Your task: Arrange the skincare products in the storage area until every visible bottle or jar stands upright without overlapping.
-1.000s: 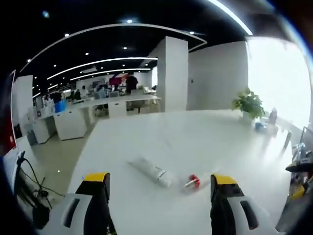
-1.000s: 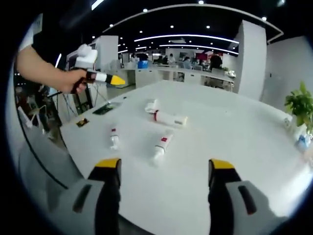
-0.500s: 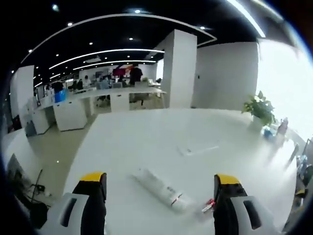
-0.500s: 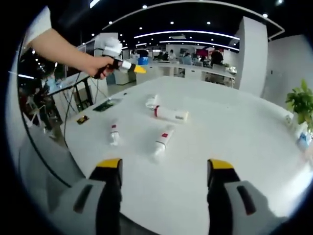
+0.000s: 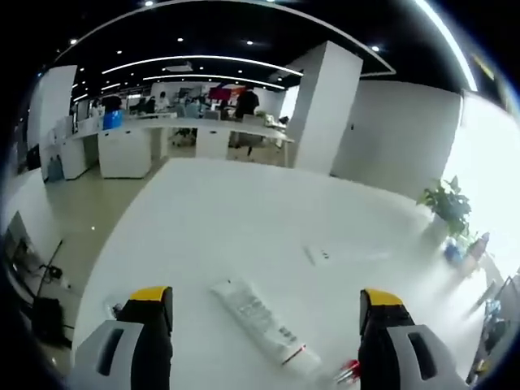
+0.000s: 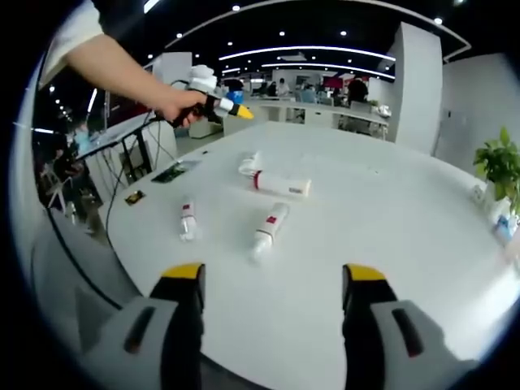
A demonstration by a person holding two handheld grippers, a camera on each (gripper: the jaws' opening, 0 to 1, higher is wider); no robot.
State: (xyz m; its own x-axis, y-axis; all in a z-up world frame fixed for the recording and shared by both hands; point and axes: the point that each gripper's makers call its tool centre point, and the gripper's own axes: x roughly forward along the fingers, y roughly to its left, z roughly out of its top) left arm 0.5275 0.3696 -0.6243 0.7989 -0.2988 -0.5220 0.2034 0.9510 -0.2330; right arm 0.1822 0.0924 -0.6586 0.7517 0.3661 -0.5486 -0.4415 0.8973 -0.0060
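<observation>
Three white tubes lie flat on the white counter [image 6: 422, 244] in the right gripper view: a small tube [image 6: 188, 221] nearest the counter's left edge, a red-labelled tube [image 6: 269, 227] just beside it toward the centre, and a larger tube [image 6: 277, 184] beyond both. None stands upright; none overlaps another. The right gripper [image 6: 273, 284] hovers over the near counter edge, fingers apart, holding nothing. The left gripper [image 6: 219, 105], gripped by a hand [image 6: 180, 104], hovers beyond the counter's far-left edge. In the left gripper view, its fingers [image 5: 150, 305] stand apart and empty, a long white tube [image 5: 262, 323] lying between them. A potted plant [image 6: 497, 175] stands at the counter's far right.
</observation>
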